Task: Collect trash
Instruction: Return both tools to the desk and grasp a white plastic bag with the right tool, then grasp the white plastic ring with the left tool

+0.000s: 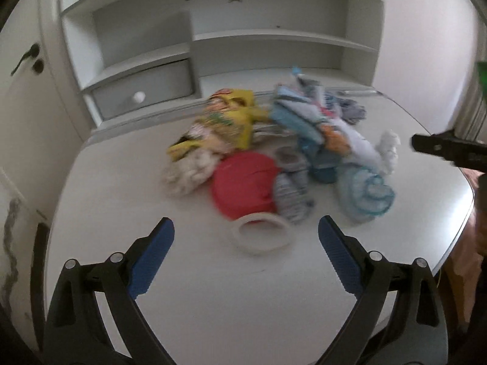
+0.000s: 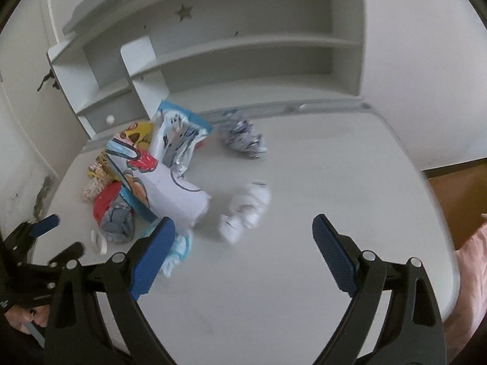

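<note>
wrappers (image 1: 225, 121) left | lid (image 1: 243, 182) front | tissue (image 2: 246, 210) right, on table (image 2: 334, 182)

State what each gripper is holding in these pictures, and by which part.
Nothing is held. The left gripper and the right gripper are both open and bare above the table, short of the trash pile.

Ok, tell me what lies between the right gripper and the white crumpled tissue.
Only bare table: right wrist view shows nothing between the open right gripper and the tissue.
</note>
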Demonstrator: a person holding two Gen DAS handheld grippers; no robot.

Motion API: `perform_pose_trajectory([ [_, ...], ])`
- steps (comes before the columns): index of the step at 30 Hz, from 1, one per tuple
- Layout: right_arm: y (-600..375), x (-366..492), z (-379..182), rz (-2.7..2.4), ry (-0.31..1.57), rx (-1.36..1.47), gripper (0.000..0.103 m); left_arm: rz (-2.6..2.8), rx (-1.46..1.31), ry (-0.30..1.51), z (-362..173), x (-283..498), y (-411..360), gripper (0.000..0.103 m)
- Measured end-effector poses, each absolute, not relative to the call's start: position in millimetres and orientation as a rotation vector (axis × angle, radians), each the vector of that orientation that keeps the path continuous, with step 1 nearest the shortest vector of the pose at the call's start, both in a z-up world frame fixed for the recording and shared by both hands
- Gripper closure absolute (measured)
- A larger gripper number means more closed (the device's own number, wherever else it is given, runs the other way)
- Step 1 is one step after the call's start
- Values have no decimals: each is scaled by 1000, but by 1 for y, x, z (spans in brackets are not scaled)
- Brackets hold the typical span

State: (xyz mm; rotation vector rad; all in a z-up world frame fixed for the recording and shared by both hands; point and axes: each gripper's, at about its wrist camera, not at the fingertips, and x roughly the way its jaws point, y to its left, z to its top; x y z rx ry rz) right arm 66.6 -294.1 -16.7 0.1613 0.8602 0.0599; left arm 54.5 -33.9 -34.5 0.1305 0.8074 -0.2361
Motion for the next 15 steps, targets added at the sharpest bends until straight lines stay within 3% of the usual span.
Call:
perform_pose_trajectory([
  [7, -297, 101, -50, 21, 951, 178, 26, -234, 100, 841, -49, 53, -7, 10],
  [10, -300, 106, -57, 34, 972, 188, 36, -244, 95, 851, -57, 51, -1, 10],
  [11, -298, 106, -58, 29, 963, 168, 45, -249, 92, 860, -61, 54, -2, 10],
  [12, -295, 106, -59, 25, 959, 156, 73, -251, 88, 868, -63, 56, -3, 10],
  [15, -293, 103, -58, 46, 946, 155, 72, -265, 80, 891, -69, 63, -9, 10],
])
